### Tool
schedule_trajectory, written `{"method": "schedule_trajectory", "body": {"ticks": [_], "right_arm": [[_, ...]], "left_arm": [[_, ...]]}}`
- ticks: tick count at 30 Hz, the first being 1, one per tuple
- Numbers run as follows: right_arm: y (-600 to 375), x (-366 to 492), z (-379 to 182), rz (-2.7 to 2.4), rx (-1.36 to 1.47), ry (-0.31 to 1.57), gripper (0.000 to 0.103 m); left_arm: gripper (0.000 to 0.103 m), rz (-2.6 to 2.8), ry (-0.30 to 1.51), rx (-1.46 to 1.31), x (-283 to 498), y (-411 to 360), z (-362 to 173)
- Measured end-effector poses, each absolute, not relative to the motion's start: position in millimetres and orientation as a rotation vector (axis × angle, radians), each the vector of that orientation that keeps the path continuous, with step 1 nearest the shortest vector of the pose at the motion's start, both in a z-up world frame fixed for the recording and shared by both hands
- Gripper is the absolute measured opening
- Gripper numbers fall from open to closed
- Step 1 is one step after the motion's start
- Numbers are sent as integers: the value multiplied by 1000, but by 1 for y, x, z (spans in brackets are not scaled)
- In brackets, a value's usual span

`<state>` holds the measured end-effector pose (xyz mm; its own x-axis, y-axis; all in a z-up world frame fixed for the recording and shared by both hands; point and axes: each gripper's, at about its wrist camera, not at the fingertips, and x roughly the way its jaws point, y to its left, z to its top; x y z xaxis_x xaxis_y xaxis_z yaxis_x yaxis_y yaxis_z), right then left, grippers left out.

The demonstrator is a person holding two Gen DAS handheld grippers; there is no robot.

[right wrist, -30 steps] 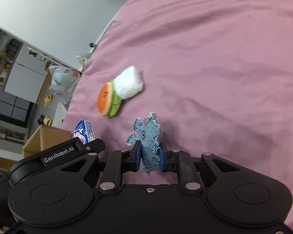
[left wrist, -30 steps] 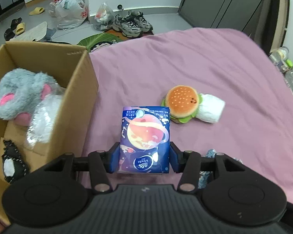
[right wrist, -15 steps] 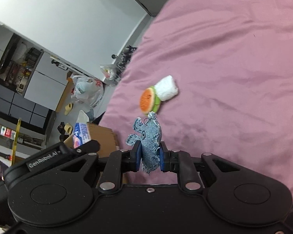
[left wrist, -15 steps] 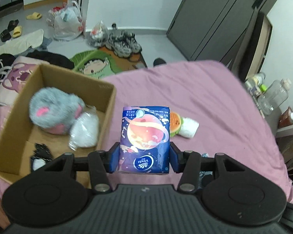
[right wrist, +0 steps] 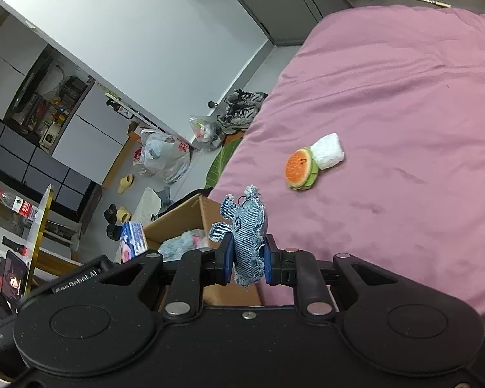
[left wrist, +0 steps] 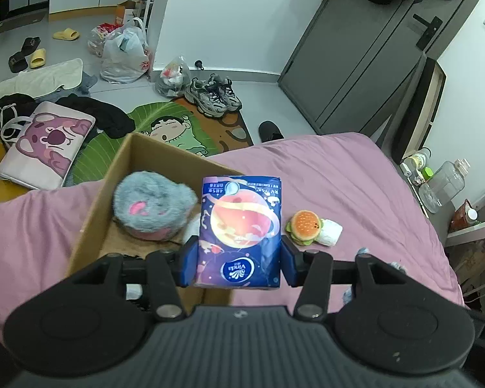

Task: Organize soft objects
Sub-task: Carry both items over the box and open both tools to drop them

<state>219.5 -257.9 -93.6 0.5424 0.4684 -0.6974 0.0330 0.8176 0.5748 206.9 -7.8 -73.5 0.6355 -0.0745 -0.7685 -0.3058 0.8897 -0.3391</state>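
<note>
1. Tissues: a blue Vinda tissue pack point(left wrist: 241, 232) with a planet print sits pinched between the blue pads of the left gripper point(left wrist: 239, 263), held above the near edge of the cardboard box point(left wrist: 93, 207).
2. Inside the box lies a grey plush toy point(left wrist: 153, 207) with pink ears.
3. The right gripper point(right wrist: 247, 260) is clamped tight on a small denim elephant toy point(right wrist: 245, 234), lifted off the pink bedsheet point(right wrist: 404, 103).
4. A burger plush point(right wrist: 300, 168) and a white rolled bundle point(right wrist: 328, 150) lie touching on the sheet, well apart from the box.
</note>
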Motion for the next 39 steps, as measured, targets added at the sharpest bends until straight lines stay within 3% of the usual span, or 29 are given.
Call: {"method": "schedule_trajectory", "body": {"ticks": [26,39], "right_arm": [[-160,196,-74,311,365,1023,19],[-132,211,-93,332,361,1099,19]], "left_arm": [[50,185,885,-671,159,105,-106],[50,170,963,-653,176,107,-119]]}}
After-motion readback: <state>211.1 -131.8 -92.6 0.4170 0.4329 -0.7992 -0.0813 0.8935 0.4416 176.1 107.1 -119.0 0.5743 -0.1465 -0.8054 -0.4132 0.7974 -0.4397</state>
